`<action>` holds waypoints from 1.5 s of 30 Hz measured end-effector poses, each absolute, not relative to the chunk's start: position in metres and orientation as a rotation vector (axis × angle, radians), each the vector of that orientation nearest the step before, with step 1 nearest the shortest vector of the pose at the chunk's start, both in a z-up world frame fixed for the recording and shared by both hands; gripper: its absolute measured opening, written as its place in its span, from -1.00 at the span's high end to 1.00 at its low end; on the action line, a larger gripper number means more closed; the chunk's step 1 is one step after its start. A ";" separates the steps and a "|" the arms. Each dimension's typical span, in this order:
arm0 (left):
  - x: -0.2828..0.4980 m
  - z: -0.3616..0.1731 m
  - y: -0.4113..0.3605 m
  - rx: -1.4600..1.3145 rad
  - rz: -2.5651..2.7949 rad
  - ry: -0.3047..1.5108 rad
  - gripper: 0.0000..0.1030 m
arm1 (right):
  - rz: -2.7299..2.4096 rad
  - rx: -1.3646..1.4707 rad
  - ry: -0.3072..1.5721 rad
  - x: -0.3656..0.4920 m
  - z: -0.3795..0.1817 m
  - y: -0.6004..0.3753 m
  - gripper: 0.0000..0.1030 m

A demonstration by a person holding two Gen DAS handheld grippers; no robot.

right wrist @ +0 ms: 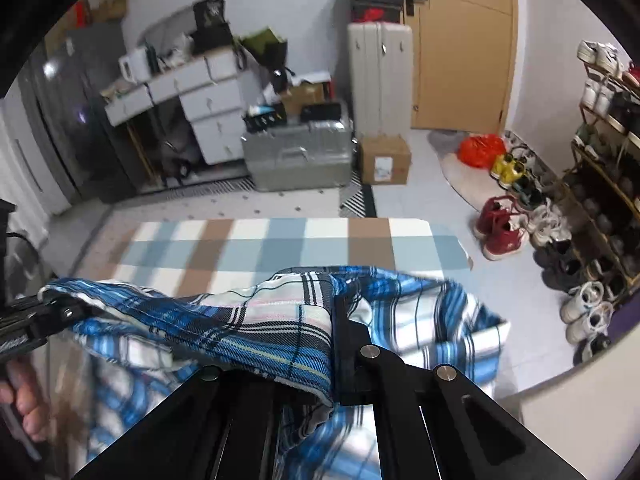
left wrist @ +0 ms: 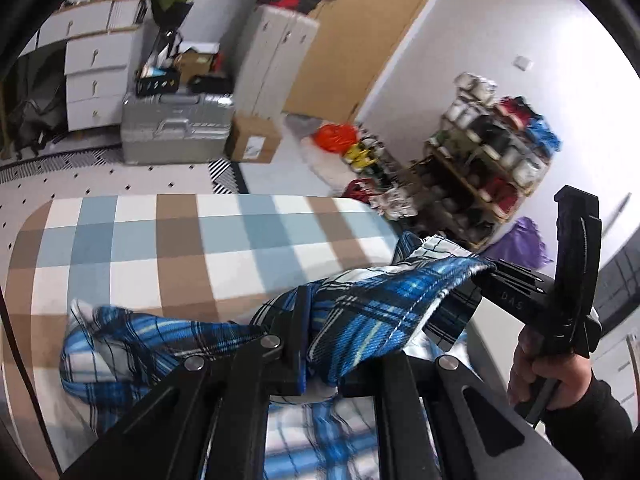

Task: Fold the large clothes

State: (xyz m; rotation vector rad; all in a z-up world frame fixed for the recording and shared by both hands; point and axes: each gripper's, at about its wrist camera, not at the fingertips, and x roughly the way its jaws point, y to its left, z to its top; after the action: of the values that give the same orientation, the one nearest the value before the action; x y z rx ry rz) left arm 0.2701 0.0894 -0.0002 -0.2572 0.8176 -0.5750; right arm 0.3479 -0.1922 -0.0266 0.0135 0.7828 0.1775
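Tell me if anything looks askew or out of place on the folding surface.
The blue plaid garment is bunched and twisted, not spread flat, on the checked table. The left gripper and right gripper both pinch it.

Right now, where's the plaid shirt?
The plaid shirt hangs bunched between both tools, over the near edge of the checked table; in the left wrist view it stretches right to the right tool.

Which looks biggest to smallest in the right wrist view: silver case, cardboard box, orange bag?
1. Silver case
2. Cardboard box
3. Orange bag, close to the box in apparent size, so that order is unsure.
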 end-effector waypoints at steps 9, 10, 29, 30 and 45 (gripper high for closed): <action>0.175 -0.021 0.091 -0.197 -0.645 0.826 0.87 | 0.207 0.051 0.720 0.216 -0.027 -0.200 0.93; 0.171 -0.026 0.094 -0.214 -0.652 0.839 0.87 | 0.213 0.088 0.731 0.204 -0.035 -0.202 0.93; 0.124 -0.108 0.094 -0.336 -0.645 1.124 0.10 | 0.145 0.026 0.918 0.134 -0.154 -0.208 0.55; 0.122 -0.106 0.095 -0.333 -0.646 1.136 -0.49 | 0.140 0.010 0.938 0.134 -0.157 -0.208 0.42; 0.111 -0.009 0.122 -0.255 -0.775 1.013 -0.70 | 0.293 -0.099 0.896 0.124 -0.078 -0.233 -0.23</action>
State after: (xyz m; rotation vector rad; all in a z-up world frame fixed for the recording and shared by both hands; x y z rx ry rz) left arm 0.1108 0.1221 -0.0090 -0.2551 1.0128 -0.7748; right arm 0.1240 -0.2328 -0.0779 -0.0986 0.8962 0.2930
